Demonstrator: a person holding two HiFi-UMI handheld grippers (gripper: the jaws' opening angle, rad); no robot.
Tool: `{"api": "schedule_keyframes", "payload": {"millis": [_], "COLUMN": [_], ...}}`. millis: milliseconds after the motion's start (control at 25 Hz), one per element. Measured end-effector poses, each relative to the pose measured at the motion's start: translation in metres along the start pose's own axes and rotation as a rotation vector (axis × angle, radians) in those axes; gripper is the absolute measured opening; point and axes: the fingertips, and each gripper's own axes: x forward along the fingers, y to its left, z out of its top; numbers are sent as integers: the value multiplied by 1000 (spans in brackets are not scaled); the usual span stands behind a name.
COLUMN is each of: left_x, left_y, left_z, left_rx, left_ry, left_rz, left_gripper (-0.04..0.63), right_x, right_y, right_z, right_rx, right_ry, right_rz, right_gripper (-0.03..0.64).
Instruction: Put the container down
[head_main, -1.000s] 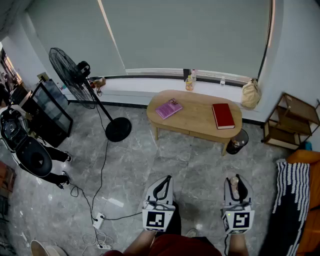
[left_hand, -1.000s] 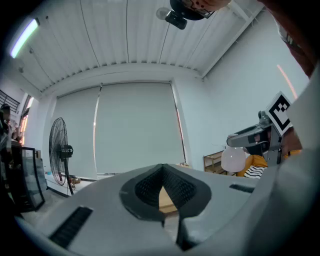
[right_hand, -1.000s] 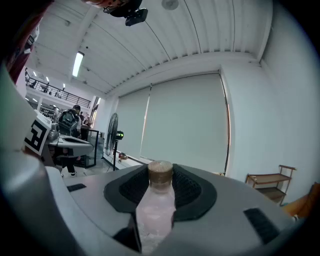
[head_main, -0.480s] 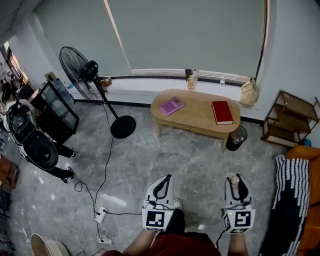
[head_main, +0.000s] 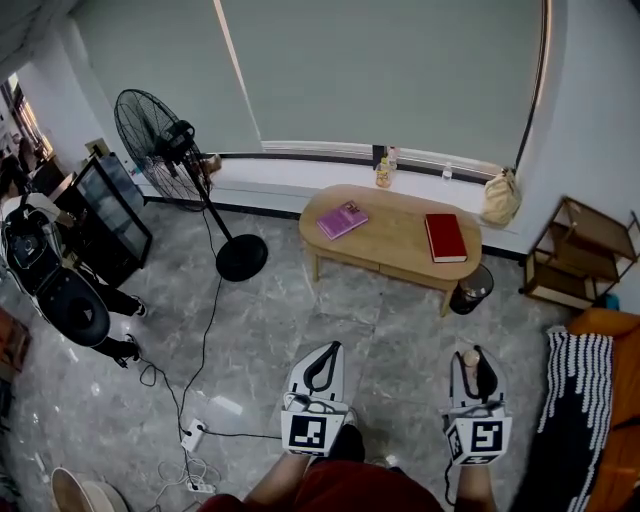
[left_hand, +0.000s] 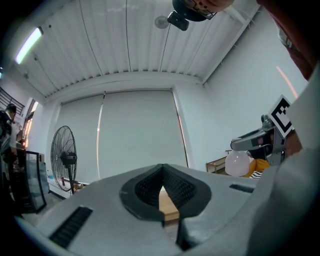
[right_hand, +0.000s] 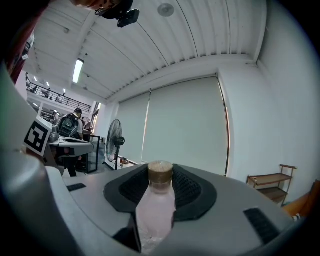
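My right gripper (head_main: 477, 372) (right_hand: 159, 200) is shut on a small clear bottle (right_hand: 155, 210) with pale pink liquid and a tan cap (head_main: 470, 358); the bottle stands upright between the black pads. My left gripper (head_main: 322, 368) (left_hand: 162, 197) is shut with nothing in it, its pads touching. Both grippers hang low in front of me over the grey marble floor, well short of the oval wooden coffee table (head_main: 395, 238). From the left gripper view the bottle (left_hand: 237, 163) shows at the right.
The table carries a purple book (head_main: 342, 219) and a red book (head_main: 445, 237). A standing fan (head_main: 160, 150) is at left, cables and a power strip (head_main: 190, 436) lie on the floor, a small bin (head_main: 472, 288) sits by the table, a wooden shelf (head_main: 580, 255) at right.
The view has shifted slightly as the person moves; the table sits a little nearer. Both grippers keep their pose and the bottle stays in the right one.
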Motion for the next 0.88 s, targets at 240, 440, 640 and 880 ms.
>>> {"api": "schedule_keyframes", "payload": {"millis": [240,440,640,880], "left_x": [39,67,88,104], "left_y": [27,58,92,133], "left_z": [-1,-2,-7,-20], "left_rx": [-9,-10,-14,-25], "left_ry": [-18,-28,-25,-31], "left_rz": [8,18,34,45], "left_gripper": [6,6,6,6], "right_x": [48,91,131,169], "right_y": [-3,3,14,34], "right_z": [7,10,19,17], "right_rx": [-4,-6,-9,-4], "right_ry": [-4,1,-11,-7], "right_rz": [6,11,23,17], "right_gripper": [141,141,141,141]}}
